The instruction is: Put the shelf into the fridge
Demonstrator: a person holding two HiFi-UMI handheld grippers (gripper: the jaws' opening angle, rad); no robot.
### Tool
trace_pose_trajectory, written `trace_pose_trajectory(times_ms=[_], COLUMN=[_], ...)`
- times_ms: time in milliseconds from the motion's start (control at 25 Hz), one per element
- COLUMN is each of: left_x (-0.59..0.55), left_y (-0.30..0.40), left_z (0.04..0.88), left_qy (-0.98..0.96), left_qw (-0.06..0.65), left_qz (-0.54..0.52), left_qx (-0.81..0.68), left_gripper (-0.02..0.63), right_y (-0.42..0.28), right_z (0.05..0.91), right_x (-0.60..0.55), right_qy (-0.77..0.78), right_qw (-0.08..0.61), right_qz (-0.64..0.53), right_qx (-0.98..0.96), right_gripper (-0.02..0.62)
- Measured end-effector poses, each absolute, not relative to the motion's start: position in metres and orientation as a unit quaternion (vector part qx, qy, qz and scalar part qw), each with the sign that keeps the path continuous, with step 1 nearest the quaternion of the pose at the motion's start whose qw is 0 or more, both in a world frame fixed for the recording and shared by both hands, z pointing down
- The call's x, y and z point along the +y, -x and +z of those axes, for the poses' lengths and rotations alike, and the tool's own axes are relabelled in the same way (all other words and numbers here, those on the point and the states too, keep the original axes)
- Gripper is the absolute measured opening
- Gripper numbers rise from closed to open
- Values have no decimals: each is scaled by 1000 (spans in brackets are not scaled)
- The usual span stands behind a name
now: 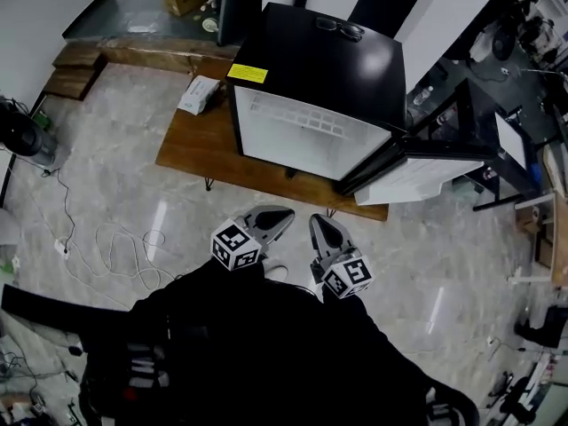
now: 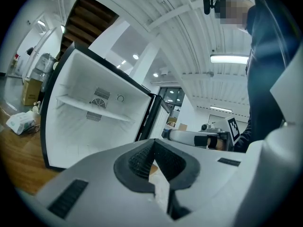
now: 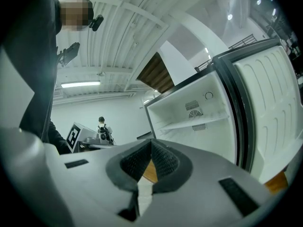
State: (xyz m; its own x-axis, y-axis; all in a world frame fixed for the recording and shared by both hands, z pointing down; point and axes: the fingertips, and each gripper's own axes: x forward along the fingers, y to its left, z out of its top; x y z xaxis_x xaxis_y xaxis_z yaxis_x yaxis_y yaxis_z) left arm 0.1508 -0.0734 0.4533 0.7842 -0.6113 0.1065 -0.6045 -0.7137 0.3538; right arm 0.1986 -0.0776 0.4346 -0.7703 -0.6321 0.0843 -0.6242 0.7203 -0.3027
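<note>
A black mini fridge [image 1: 319, 69] stands on a low wooden table [image 1: 200, 145], its door [image 1: 417, 171] swung open to the right. A white shelf [image 2: 90, 107] lies level across the white interior, below the fan grille; the right gripper view shows this shelf [image 3: 194, 123] too. My left gripper [image 1: 282, 213] and right gripper [image 1: 318, 222] hang side by side close to my body, well short of the fridge. Both are shut with nothing between the jaws. The left gripper [image 2: 152, 143] and the right gripper [image 3: 151, 143] both point up toward the fridge opening.
A white packet [image 1: 199, 94] lies on the table left of the fridge. Glasses [image 1: 340, 27] rest on the fridge top. Cables [image 1: 124, 247] trail over the marble floor at left. A black desk frame [image 1: 497, 149] stands behind the open door.
</note>
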Motion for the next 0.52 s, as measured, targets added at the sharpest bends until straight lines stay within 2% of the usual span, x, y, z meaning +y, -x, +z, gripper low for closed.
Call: trace_pose_trajectory(times_ms=[520], left_x=[-79], left_y=[-136], left_z=[434], left_qy=[-927], left_qw=[152], left_qz=[-1], left_qx=[-343], left_gripper=[6], right_y=[-182], right_z=[418], right_x=[-86], right_qy=[301], right_qw=[-13], right_qz=[-96], right_qx=[949], right_gripper=[6])
